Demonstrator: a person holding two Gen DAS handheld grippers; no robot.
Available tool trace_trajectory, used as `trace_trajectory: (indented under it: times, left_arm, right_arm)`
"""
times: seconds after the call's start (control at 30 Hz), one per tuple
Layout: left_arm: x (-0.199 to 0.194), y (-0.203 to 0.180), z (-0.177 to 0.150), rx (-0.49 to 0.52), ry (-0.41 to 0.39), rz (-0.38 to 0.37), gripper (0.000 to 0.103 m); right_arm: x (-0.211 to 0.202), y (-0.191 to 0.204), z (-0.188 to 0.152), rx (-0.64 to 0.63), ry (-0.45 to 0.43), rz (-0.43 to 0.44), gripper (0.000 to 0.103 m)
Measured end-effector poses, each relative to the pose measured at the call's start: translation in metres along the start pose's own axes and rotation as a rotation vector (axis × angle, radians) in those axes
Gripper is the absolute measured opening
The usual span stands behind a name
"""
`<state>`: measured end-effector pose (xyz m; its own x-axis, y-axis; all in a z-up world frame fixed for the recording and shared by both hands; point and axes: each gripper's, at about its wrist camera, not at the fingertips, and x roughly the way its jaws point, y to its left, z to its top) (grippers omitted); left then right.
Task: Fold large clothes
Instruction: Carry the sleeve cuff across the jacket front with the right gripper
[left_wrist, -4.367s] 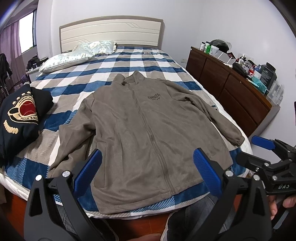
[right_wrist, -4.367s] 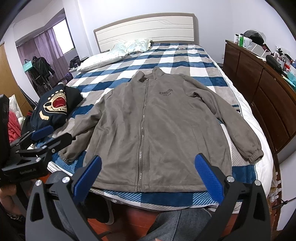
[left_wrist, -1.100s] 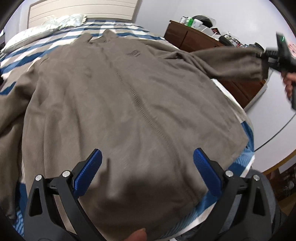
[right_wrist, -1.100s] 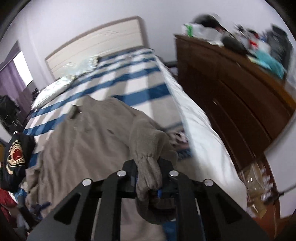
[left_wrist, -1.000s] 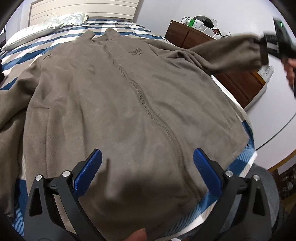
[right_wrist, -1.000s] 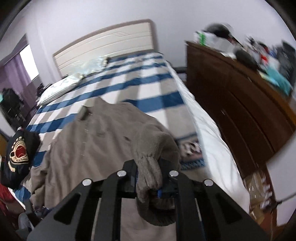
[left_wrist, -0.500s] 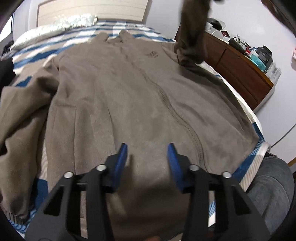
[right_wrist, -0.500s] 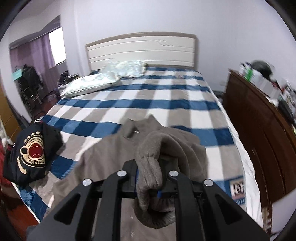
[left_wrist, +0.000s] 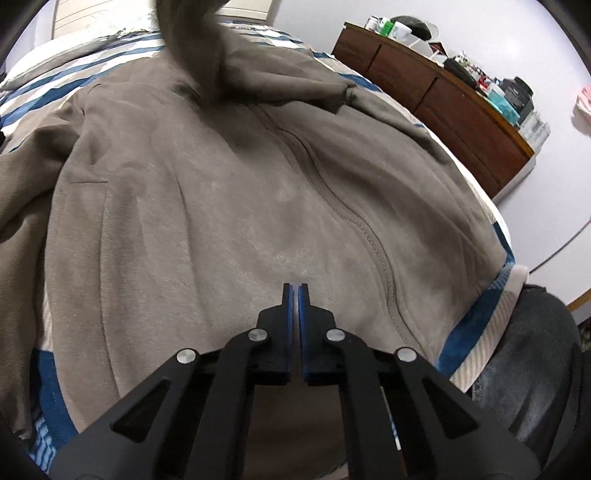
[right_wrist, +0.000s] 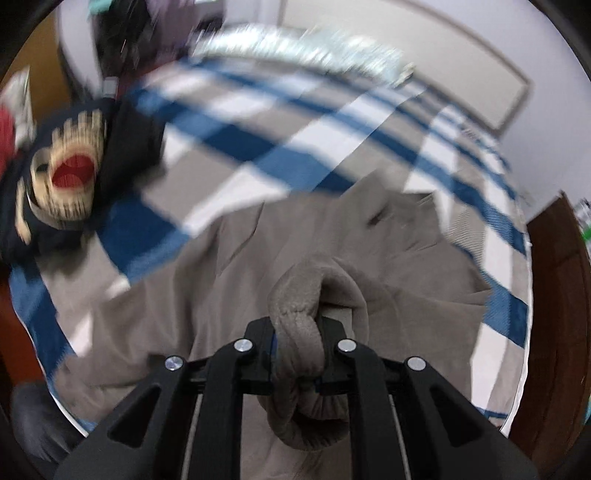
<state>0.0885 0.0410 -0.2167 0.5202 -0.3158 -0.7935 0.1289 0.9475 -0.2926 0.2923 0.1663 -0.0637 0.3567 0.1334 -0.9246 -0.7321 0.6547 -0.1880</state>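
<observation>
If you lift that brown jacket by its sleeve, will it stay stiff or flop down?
Probably flop: the sleeve cuff bunches and droops in the right hand-held gripper. The brown jacket looks thick and fleecy, so likely heavyish, and its body will probably drag.

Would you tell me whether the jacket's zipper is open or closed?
Closed: the zipper runs as one joined seam down the grey jacket.

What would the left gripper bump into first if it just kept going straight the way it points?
Most likely the grey-brown fleece zip jacket spread on the bed. The shut left gripper points at its lower front, just left of the zipper. How far above the cloth it sits is unclear.
</observation>
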Motion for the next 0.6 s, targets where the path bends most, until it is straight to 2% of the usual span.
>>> trace_trajectory:
  times: [0.13, 0.33, 0.43, 0.47, 0.5, 0.57, 0.6]
  left_arm:
    - [0.007, -0.004, 0.001, 0.013, 0.014, 0.006, 0.002]
    - [0.016, -0.006, 0.006, -0.002, 0.028, 0.000, 0.002]
    - [0.018, -0.008, 0.006, 0.009, 0.028, 0.009, 0.001]
    - [0.019, -0.009, 0.007, 0.012, 0.029, 0.013, 0.000]
    - [0.021, -0.010, 0.007, 0.010, 0.031, 0.016, 0.000]
    - [0.022, -0.009, 0.008, -0.005, 0.030, 0.019, 0.000]
    - [0.023, -0.009, 0.009, -0.006, 0.030, 0.020, 0.000]
  right_arm:
    - [0.068, 0.034, 0.003, -0.044, 0.126, -0.012, 0.014]
    - [0.128, 0.059, -0.010, -0.022, 0.180, 0.032, 0.019]
    - [0.129, 0.058, -0.019, -0.019, 0.135, 0.055, 0.030]
    - [0.126, 0.056, -0.021, -0.016, 0.122, 0.078, 0.041]
    - [0.117, 0.050, -0.025, -0.008, 0.102, 0.139, 0.052]
    - [0.100, 0.043, -0.029, -0.006, 0.065, 0.208, 0.060]
    - [0.085, 0.037, -0.033, -0.004, 0.039, 0.222, 0.061]
